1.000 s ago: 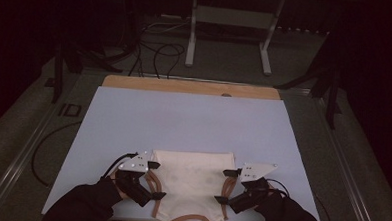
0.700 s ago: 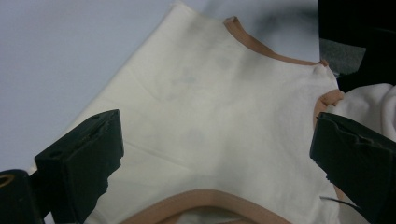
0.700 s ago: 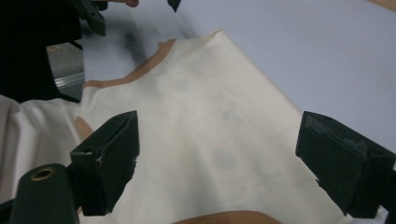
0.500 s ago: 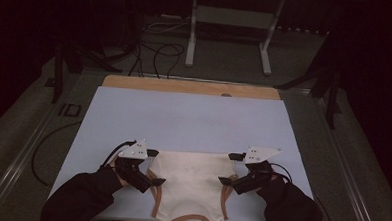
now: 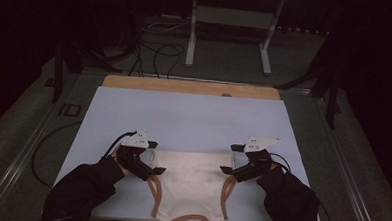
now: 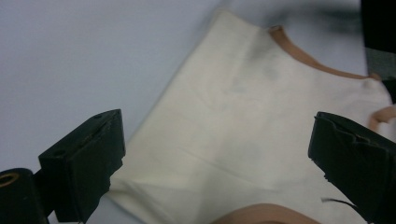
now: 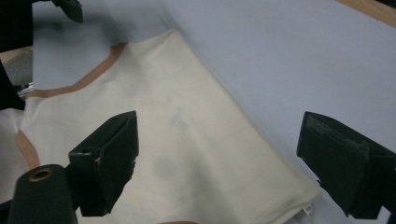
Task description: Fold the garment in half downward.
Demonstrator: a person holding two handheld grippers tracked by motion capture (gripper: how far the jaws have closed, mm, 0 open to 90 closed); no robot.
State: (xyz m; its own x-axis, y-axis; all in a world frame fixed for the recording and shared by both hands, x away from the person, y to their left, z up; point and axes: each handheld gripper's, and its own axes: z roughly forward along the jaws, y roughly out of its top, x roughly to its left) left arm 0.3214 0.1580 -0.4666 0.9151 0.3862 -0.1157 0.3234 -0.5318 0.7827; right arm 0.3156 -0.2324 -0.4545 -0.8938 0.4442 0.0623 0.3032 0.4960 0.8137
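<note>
A cream sleeveless top [image 5: 191, 183] with tan trim lies flat on the pale blue table [image 5: 183, 117], close to the near edge. Its straight hem faces away from me. My left gripper [image 5: 155, 158] hovers at the hem's left corner, jaws wide open. At the right corner my right gripper [image 5: 230, 158] is also open. In the left gripper view the left gripper [image 6: 217, 149] frames the cream cloth [image 6: 243, 121] without touching it. The right gripper [image 7: 219, 140] likewise spans the cloth [image 7: 187, 130], whose corner carries a small white tag [image 7: 307, 210].
A wooden strip [image 5: 190, 86] borders the table's far edge. Beyond it, a metal stand [image 5: 228, 22] and loose cables [image 5: 156, 51] sit on the dark floor. Bare table stretches from the hem to the far edge.
Both grippers have moved a little away from me, from over the top's sides up to its hem corners. The top itself has stayed in place.
</note>
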